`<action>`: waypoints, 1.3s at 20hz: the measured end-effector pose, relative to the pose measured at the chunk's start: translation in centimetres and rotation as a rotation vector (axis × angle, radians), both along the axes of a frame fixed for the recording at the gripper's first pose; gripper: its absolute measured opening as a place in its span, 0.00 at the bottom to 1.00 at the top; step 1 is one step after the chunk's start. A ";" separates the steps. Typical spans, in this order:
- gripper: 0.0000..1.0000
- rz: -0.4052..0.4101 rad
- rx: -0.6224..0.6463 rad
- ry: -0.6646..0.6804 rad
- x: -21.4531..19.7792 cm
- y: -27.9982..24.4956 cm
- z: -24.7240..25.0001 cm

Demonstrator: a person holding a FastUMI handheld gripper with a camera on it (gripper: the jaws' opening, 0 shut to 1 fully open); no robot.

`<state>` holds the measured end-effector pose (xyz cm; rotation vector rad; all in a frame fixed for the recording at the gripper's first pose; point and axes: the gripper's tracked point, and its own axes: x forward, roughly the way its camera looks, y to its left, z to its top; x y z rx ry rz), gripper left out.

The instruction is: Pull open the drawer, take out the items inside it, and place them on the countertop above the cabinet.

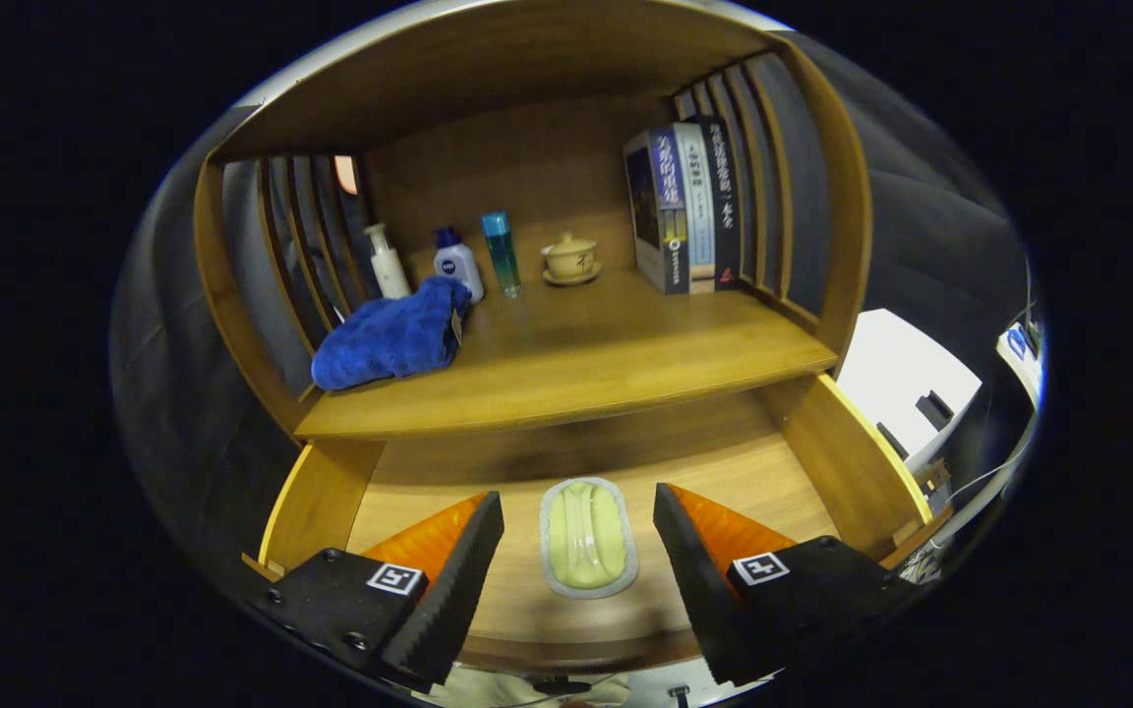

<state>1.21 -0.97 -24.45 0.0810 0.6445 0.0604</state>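
Pale green and glossy, a soap bar in its light grey dish (588, 537) is lying flat on the wooden floor of the drawer (724, 472), which is standing pulled open below the worktop. The dish is sitting about midway between the drawer's two side walls, nearer the front edge than the back, its long side running front to back.

The gripper (578, 536) is hovering over the open drawer with its fingers (458, 580) spread wide, one on each side of the dish. Neither finger is touching the dish; bare wood is showing on both sides of it. Whether the tips are resting on the drawer floor I cannot tell.

Above the drawer, the worktop (586, 364) of the cabinet is carrying several things. A blue towel (391, 336) is lying crumpled at its left edge. Just behind the towel, a white pump bottle (387, 262) is standing in the back left corner, and a white bottle with a blue cap (456, 262) is standing beside it, touching or nearly touching the towel. A slim teal bottle (503, 254) is standing upright next to that, and a tan lidded cup on a saucer (569, 260) is sitting near the middle of the back edge. Three books (686, 208) are standing upright against the slatted right side.
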 end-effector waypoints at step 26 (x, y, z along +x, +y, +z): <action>0.23 -0.003 -0.102 0.462 2.3 0.1 -9.1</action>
